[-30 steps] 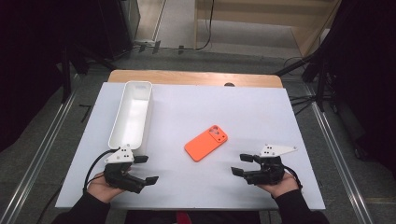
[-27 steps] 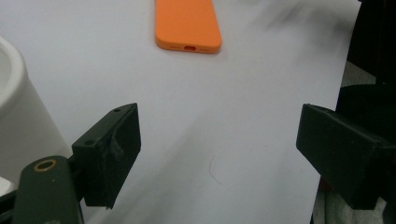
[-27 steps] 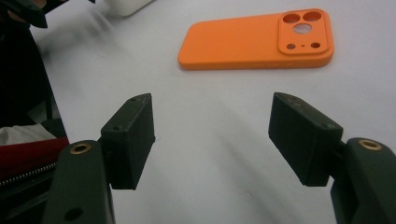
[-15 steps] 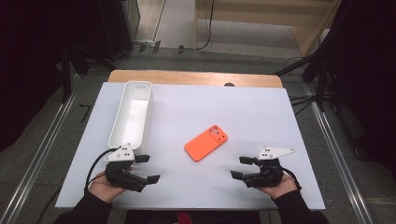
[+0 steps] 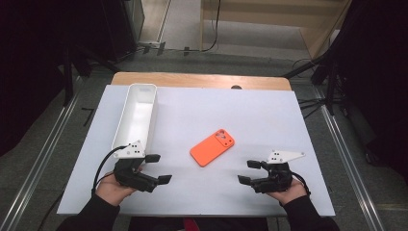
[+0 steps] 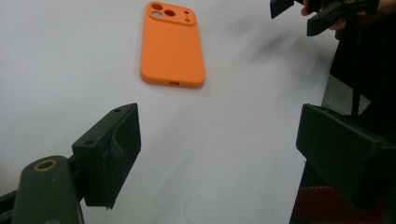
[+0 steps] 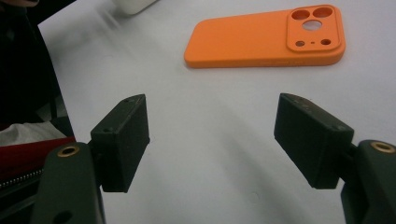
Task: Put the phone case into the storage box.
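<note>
High view: at the near edge the left gripper (image 5: 159,169) has been lifted slightly toward the phone case, jaws apart and empty. The right gripper's (image 5: 249,172) jaws have just been opened wider, nothing between them. The orange phone case (image 5: 212,147) lies untouched between both; beyond stands the white tray (image 5: 136,117). A pickup is judged imminent.

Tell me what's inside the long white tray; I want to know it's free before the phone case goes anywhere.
The white tray looks empty in the high view: bare white floor and walls. Its near end is covered by the left gripper, so that corner cannot be checked. The orange phone case lies outside it on the table.
</note>
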The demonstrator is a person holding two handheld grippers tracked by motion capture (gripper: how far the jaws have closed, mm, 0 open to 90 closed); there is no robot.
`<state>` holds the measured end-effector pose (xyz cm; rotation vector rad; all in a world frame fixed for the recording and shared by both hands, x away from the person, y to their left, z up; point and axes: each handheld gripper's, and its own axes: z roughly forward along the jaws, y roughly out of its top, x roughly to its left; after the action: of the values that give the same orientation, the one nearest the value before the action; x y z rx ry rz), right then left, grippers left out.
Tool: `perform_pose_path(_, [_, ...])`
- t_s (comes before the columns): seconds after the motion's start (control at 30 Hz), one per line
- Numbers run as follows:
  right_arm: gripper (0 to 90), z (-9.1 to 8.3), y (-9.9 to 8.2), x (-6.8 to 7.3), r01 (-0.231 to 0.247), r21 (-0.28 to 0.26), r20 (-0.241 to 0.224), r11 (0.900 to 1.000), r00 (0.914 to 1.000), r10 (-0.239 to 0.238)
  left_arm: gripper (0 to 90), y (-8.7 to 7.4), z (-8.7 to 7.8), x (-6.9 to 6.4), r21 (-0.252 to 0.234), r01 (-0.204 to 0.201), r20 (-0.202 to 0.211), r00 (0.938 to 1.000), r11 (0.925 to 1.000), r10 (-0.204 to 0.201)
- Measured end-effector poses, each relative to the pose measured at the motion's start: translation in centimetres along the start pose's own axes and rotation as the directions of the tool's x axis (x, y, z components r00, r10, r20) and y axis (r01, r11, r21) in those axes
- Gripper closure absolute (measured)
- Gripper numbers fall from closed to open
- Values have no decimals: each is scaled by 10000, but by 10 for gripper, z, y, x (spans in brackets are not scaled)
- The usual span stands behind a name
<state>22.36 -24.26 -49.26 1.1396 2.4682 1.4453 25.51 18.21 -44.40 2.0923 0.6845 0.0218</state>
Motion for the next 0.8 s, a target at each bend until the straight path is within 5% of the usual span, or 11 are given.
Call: perform_pose_path(0.8, [251, 4, 1, -1, -11, 66, -290, 10000, 9996, 13, 142, 53, 25, 4, 242, -295, -8, 9996, 9993, 295])
